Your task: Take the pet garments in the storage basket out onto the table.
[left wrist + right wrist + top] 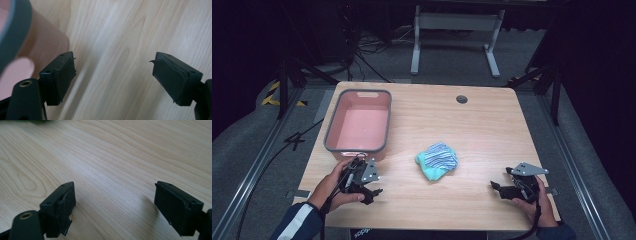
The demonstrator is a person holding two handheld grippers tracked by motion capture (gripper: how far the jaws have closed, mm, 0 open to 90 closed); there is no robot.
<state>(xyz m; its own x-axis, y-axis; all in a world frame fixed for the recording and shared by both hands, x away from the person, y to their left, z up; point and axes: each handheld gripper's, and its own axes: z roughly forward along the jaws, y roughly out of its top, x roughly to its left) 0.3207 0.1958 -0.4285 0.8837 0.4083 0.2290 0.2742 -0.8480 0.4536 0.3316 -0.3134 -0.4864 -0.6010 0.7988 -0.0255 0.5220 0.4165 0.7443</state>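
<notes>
Both grippers are resting wide apart and empty, the left gripper [371, 184] just beside the pink bin [332, 131], the right gripper [502, 186] opposite. The crumpled striped cloth [438, 160] is lying between them, untouched; probably someone is about to reach in and pinch it.

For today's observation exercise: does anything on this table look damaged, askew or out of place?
Mostly tidy. The striped cloth lies crumpled mid-table, not in the pink bin. The left gripper has frayed, peeling pads.

Left gripper [374, 191] low, fingers [58, 80] spread, empty; right gripper [495, 188] same.
</notes>
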